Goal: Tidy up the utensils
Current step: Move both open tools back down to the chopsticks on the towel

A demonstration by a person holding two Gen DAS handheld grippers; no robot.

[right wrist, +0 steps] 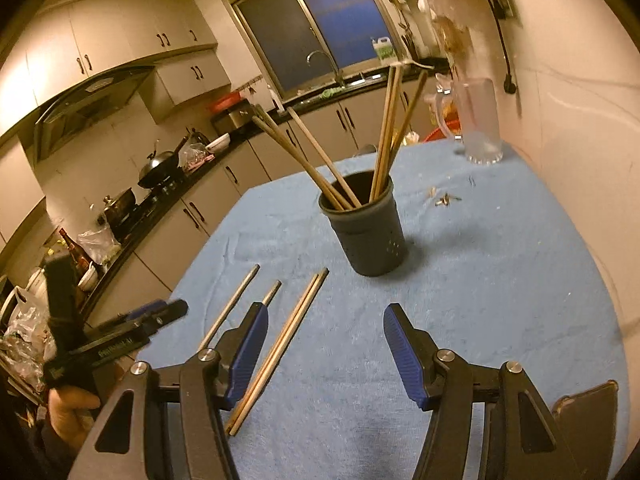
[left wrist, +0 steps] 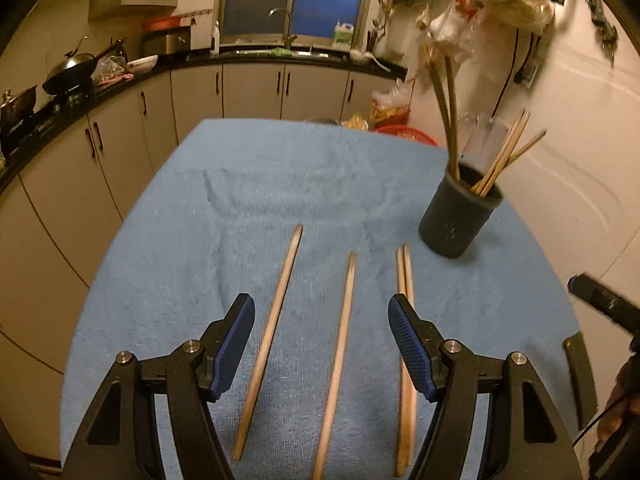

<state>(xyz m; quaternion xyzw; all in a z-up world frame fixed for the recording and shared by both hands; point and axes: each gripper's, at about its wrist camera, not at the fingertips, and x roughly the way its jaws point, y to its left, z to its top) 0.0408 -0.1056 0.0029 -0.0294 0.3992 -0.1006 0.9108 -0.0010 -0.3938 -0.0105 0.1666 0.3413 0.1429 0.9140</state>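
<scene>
**Loose chopsticks on soft cloth, a top-heavy holder nearby**

The blue terry-cloth table cover (left wrist: 280, 184) is soft and napped, with creases near the far edge; thin sticks could sink into the pile and roll away from a pinch. On it stands the dark cylindrical utensil holder (right wrist: 368, 232), already bristling with long wooden chopsticks that lean outward; a careless insertion could likely knock these or tip the holder. The frosted glass mug (right wrist: 478, 120) stands well beyond it, by the wall. Four slender wooden chopsticks lie flat: a touching pair (left wrist: 405, 320) and two single sticks (left wrist: 340, 360), smooth and tapered, easy to grab crookedly. The left gripper (left wrist: 321, 312) hangs above them, ribbed blue pads spread and empty. The right gripper (right wrist: 324, 320) is likewise spread, holding nothing.
</scene>
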